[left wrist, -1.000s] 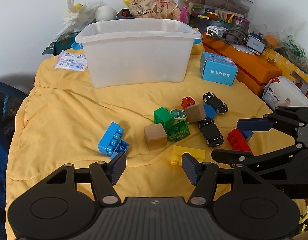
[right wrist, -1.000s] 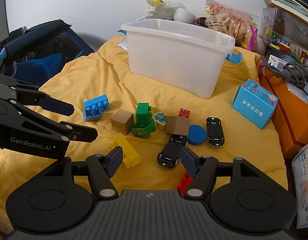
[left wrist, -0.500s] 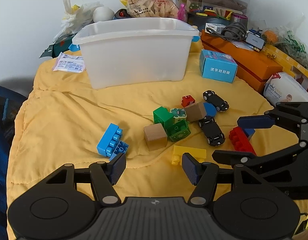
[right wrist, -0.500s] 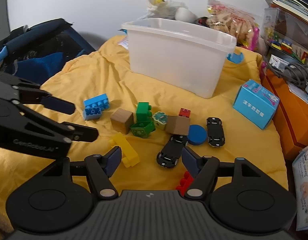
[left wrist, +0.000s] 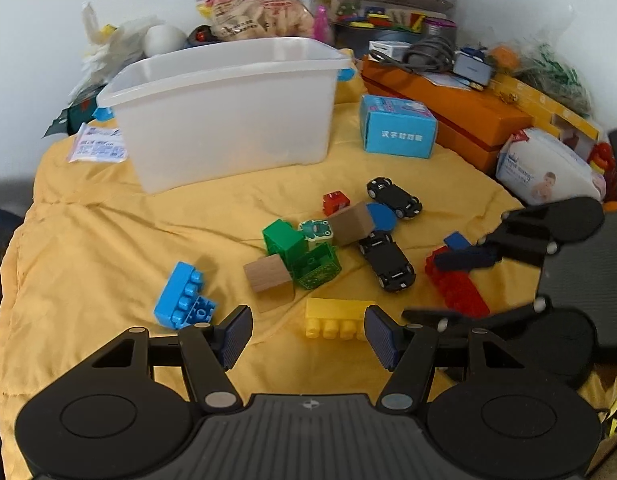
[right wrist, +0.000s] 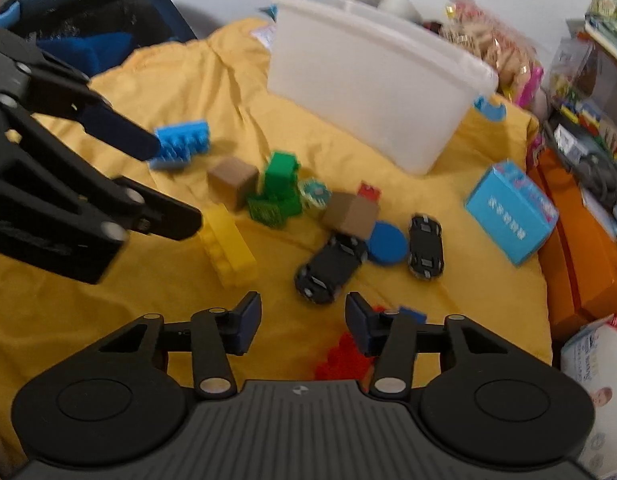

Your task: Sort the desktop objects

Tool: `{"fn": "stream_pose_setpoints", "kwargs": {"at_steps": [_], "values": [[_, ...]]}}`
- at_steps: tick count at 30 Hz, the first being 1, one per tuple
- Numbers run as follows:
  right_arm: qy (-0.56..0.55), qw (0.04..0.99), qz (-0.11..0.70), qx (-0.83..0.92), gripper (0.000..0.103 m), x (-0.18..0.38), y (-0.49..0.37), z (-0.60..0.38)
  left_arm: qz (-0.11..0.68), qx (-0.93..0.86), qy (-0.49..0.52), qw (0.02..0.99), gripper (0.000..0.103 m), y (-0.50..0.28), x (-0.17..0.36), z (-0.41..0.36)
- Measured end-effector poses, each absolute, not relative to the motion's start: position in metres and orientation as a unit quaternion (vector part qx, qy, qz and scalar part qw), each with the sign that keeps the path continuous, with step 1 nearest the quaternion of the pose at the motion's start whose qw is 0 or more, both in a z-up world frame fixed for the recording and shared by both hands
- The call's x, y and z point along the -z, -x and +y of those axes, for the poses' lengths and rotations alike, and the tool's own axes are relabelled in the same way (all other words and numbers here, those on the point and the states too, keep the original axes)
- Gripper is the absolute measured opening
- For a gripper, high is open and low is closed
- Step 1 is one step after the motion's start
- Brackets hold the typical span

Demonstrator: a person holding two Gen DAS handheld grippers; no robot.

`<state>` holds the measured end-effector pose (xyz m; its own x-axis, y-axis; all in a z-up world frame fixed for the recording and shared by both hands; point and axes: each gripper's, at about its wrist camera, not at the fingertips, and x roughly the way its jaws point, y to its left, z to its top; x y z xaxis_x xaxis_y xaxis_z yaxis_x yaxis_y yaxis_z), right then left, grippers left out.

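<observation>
Both grippers open, low over the cloth.
The left gripper (left wrist: pixel 308 334) pointed toward 12 o'clock with jaws spread wide; the right gripper (right wrist: pixel 303 322), at its 3 o'clock, also stood open, holding nothing.

Yellow cloth (left wrist: pixel 108 232), white bin (left wrist: pixel 228 108), red brick (left wrist: pixel 460 288), black car (left wrist: pixel 386 260).

Even soft light, fisheye bending, motion blur

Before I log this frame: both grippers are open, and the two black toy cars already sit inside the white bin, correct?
Not quite. Both toy cars lie on the yellow cloth, outside the white bin, as the left wrist view shows. Left gripper and right gripper are indeed open.
</observation>
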<state>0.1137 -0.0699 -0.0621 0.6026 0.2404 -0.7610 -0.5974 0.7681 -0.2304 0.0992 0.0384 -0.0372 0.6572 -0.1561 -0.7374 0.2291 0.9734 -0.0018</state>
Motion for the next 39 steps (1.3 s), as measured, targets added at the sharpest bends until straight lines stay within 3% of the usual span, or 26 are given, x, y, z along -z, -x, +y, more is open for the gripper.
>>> {"fn": "stream_pose_setpoints", "kwargs": {"at_steps": [4, 7, 12, 15, 20, 22, 24, 28, 32, 35, 37, 38, 39], "values": [[0.209, 0.876, 0.369, -0.230, 0.050, 0.056, -0.125, -0.080, 0.406, 0.097, -0.040, 0.908, 0.066, -0.103, 0.040, 0.042], [0.258, 0.870, 0.336, -0.250, 0.050, 0.056, -0.125, -0.068, 0.408, 0.098, -0.035, 0.907, 0.066, -0.105, 0.039, 0.044], [0.310, 0.845, 0.353, -0.254, 0.049, 0.077, -0.135, -0.048, 0.404, 0.111, -0.045, 0.907, 0.066, -0.106, 0.035, 0.038], [0.317, 0.852, 0.345, -0.233, 0.036, 0.079, -0.136, -0.050, 0.399, 0.119, -0.050, 0.908, 0.066, -0.108, 0.032, 0.034], [0.210, 0.864, 0.383, -0.251, 0.034, 0.068, -0.144, -0.080, 0.407, 0.138, -0.046, 0.902, 0.066, -0.111, 0.035, 0.027], [0.174, 0.860, 0.397, -0.269, 0.048, 0.060, -0.147, -0.092, 0.408, 0.147, -0.039, 0.900, 0.066, -0.113, 0.034, 0.023], [0.155, 0.878, 0.374, -0.256, 0.049, 0.047, -0.147, -0.107, 0.407, 0.154, -0.026, 0.900, 0.066, -0.116, 0.033, 0.020], [0.128, 0.906, 0.342, -0.213, 0.046, 0.029, -0.161, -0.135, 0.413, 0.173, 0.010, 0.894, 0.060, -0.132, 0.031, 0.006], [0.095, 0.905, 0.359, -0.206, 0.042, 0.038, -0.195, -0.149, 0.435, 0.193, 0.035, 0.879, 0.059, -0.146, 0.039, -0.014], [0.028, 0.890, 0.407, -0.202, 0.041, 0.056, -0.225, -0.160, 0.471, 0.183, 0.114, 0.856, 0.059, -0.163, 0.052, -0.009], [-0.030, 0.873, 0.441, -0.207, 0.041, 0.070, -0.239, -0.168, 0.491, 0.165, 0.176, 0.837, 0.053, -0.171, 0.063, 0.000], [-0.053, 0.864, 0.453, -0.213, 0.041, 0.075, -0.244, -0.171, 0.500, 0.153, 0.196, 0.829, 0.045, -0.174, 0.069, 0.004], [-0.070, 0.862, 0.452, -0.220, 0.033, 0.077, -0.245, -0.171, 0.508, 0.144, 0.207, 0.824, 0.041, -0.176, 0.073, 0.006]]}}
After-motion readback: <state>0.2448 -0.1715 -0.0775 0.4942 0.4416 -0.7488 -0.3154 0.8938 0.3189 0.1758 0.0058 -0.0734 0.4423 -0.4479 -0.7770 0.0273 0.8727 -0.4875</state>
